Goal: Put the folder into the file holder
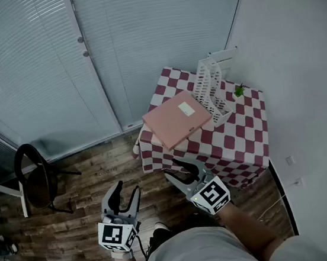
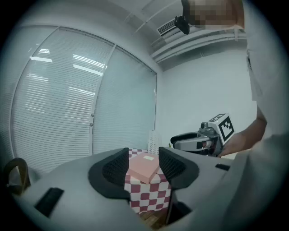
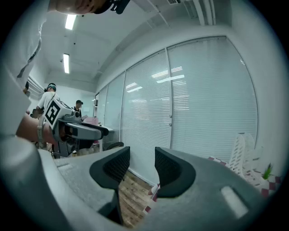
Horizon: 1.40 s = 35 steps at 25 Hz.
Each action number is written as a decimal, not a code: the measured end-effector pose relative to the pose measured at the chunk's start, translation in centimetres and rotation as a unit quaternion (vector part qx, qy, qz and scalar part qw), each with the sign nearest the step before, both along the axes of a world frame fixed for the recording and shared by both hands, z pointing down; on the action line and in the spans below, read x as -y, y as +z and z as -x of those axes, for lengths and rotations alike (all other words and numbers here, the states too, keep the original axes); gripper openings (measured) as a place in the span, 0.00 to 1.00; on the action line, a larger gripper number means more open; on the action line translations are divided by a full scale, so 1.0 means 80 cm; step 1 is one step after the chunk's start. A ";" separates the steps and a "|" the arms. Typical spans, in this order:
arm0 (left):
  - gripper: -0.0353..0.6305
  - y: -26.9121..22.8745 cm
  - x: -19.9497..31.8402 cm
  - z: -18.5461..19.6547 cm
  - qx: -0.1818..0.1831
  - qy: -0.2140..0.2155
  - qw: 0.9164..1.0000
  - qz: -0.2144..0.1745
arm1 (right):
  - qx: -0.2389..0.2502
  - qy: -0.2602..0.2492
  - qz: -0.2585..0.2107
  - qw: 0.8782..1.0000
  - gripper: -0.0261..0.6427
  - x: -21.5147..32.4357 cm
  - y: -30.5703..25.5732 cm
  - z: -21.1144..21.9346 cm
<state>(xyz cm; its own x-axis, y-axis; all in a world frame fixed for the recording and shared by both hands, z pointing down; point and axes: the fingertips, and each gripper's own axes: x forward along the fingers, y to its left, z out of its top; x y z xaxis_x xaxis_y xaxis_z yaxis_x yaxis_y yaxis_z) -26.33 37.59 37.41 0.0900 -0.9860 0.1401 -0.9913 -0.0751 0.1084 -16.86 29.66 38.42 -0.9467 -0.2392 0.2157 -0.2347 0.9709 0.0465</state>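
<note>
A pink folder (image 1: 177, 119) lies flat on the near left corner of a small table with a red-and-white checked cloth (image 1: 236, 141). Just behind it stands a white latticed file holder (image 1: 209, 88). My left gripper (image 1: 127, 188) hangs over the wooden floor, short of the table, open with nothing between its fingers. In the left gripper view it frames the folder (image 2: 143, 168) and the holder (image 2: 154, 140) from a distance. My right gripper (image 1: 177, 168) is closer to the table's front edge, its jaws apart and empty. In its own view the right gripper (image 3: 142, 158) points left of the holder (image 3: 239, 151).
A black chair (image 1: 35, 176) stands at the left on the wooden floor. White blinds cover the windows behind the table. A white wall runs along the right. A small green plant (image 1: 239, 91) sits at the table's far side. People stand far off (image 3: 49, 97).
</note>
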 end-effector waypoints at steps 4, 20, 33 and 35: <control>0.34 0.011 -0.006 0.021 -0.004 0.005 1.000 0.003 | -0.006 0.005 -0.002 1.000 0.31 -0.002 0.004 0.020; 0.34 0.054 0.051 0.084 -0.022 0.038 0.998 0.034 | -0.009 0.055 0.025 0.998 0.30 0.074 0.038 0.071; 0.34 0.086 0.264 0.141 -0.038 0.045 0.995 0.082 | -0.030 0.057 0.064 0.996 0.30 0.281 0.073 0.122; 0.34 0.092 0.290 0.143 -0.045 0.046 0.994 0.089 | -0.031 0.059 0.072 0.995 0.30 0.305 0.081 0.122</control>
